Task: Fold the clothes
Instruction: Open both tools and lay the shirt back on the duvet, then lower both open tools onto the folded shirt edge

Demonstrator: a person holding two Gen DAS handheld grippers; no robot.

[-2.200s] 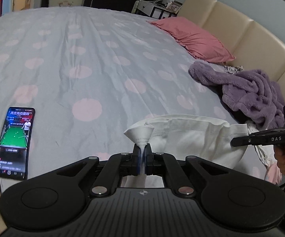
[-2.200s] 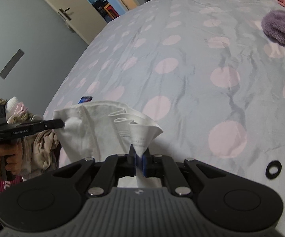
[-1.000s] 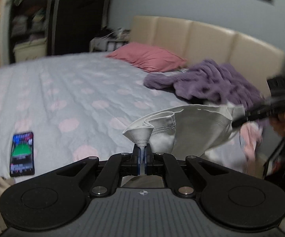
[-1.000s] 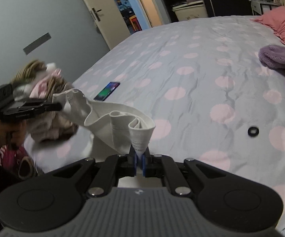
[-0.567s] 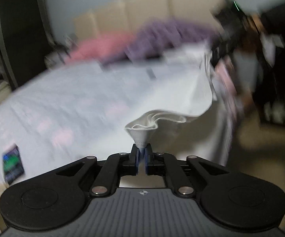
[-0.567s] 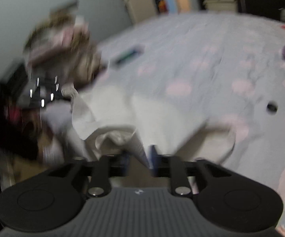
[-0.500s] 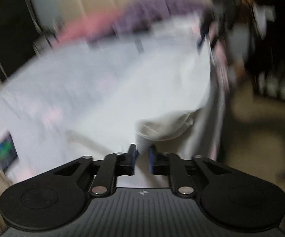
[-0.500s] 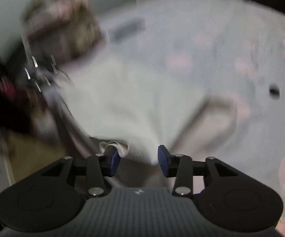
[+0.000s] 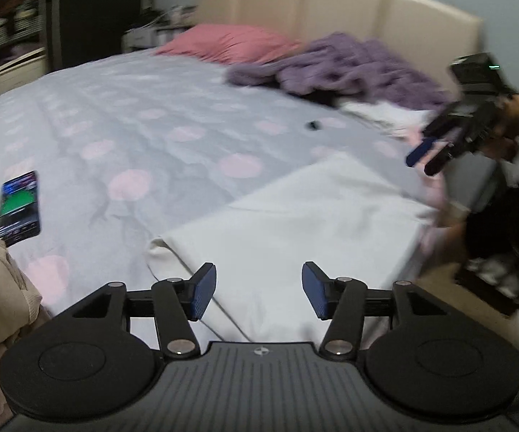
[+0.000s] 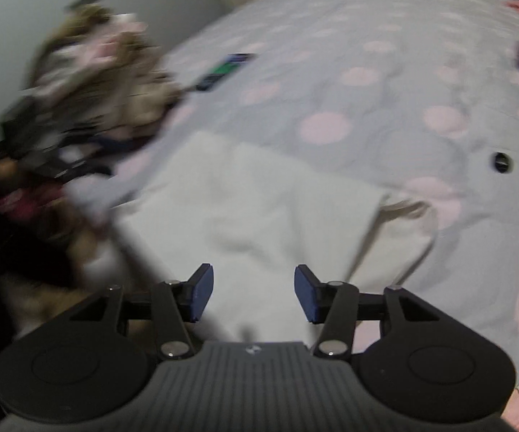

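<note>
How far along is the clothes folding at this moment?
Done: the white garment lies spread flat at the edge of the bed. In hand: nothing; the left hand-held gripper and right hand-held gripper hover over it, jaws opening, nothing between them. Left: no fold shows yet, one part sticks out at its side, and the purple garment and a clothes heap lie unfolded.

bed (image 9: 144, 108) | on it: white garment (image 9: 295, 223), phone (image 9: 19, 208), pink pillow (image 9: 230, 43), purple blanket (image 9: 349, 68)

Both wrist cameras look down close over the bed's near edge, sharing the white garment (image 9: 295, 223) at lower centre.
</note>
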